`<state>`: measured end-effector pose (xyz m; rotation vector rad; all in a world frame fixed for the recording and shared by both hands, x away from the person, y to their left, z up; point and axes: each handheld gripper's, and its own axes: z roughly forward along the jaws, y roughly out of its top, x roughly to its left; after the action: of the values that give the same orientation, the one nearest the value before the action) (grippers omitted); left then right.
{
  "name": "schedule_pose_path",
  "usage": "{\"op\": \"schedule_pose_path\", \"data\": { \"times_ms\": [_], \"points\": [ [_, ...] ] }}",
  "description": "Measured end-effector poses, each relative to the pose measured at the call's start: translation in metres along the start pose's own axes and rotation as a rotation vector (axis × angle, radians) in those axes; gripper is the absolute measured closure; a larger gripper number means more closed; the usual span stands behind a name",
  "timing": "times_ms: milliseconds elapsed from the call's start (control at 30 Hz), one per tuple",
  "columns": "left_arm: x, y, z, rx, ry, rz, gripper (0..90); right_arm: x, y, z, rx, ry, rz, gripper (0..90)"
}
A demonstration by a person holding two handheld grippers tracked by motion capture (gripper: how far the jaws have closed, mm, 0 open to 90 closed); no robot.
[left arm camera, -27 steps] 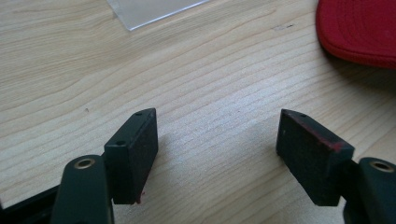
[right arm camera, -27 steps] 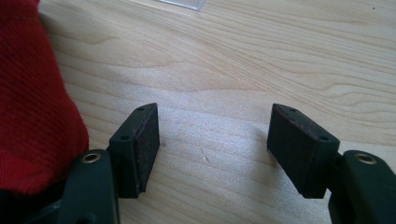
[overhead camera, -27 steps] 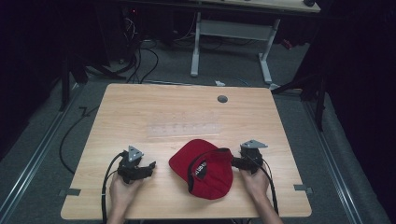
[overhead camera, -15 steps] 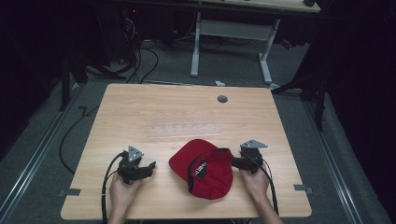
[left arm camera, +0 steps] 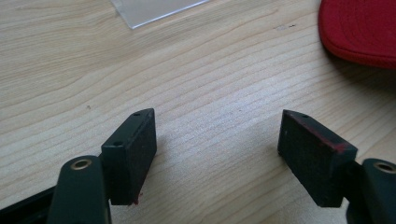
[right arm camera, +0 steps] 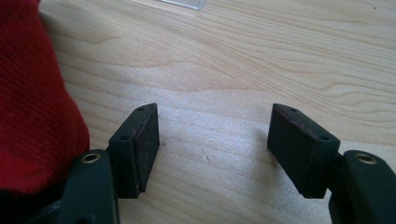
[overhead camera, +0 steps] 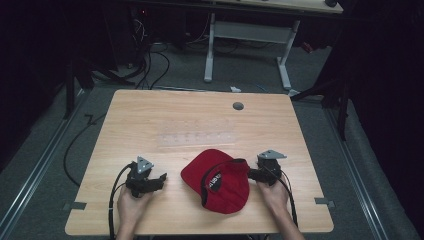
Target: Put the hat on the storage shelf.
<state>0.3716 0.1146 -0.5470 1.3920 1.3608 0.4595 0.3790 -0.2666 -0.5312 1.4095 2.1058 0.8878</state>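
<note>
Red cap: on the desk, near edge, between both grippers. Right gripper just beside it, left gripper apart; both jaws wide, empty.

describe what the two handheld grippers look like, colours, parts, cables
Both the left gripper and the right gripper are black, each topped by a grey three-cornered plate and trailing a black cable. Each has two blocky black jaws with small screw holes, brass-ringed holes at their bases, and reddish smudges on the pads. No sleeves show.
</note>
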Motion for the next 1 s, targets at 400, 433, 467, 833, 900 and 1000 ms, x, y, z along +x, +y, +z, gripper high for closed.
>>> {"op": "schedule_pose_path", "data": {
  "times_ms": [400,433,467,833,900,1000],
  "points": [
    [0.000,0.000,0.000,0.000,0.000,0.000,28.1,0.000,-0.001,-0.001,0.003,0.008,-0.012,31.9],
    [0.000,0.000,0.000,0.000,0.000,0.001,28.1,-0.001,-0.001,-0.001,0.003,0.009,-0.013,31.8],
    [0.000,0.000,0.000,0.000,0.000,0.001,28.1,-0.001,-0.001,-0.001,0.005,0.010,-0.014,31.8],
    [0.000,0.000,0.000,0.000,0.000,0.000,28.1,-0.011,-0.005,-0.016,-0.048,0.046,0.058,38.6],
    [0.000,0.000,0.000,0.000,0.000,-0.001,28.1,-0.014,-0.007,-0.023,-0.064,0.059,0.093,40.8],
    [0.000,0.000,0.000,0.000,0.000,-0.001,28.1,-0.016,-0.009,-0.028,-0.072,0.071,0.111,42.6]
  ]
}}
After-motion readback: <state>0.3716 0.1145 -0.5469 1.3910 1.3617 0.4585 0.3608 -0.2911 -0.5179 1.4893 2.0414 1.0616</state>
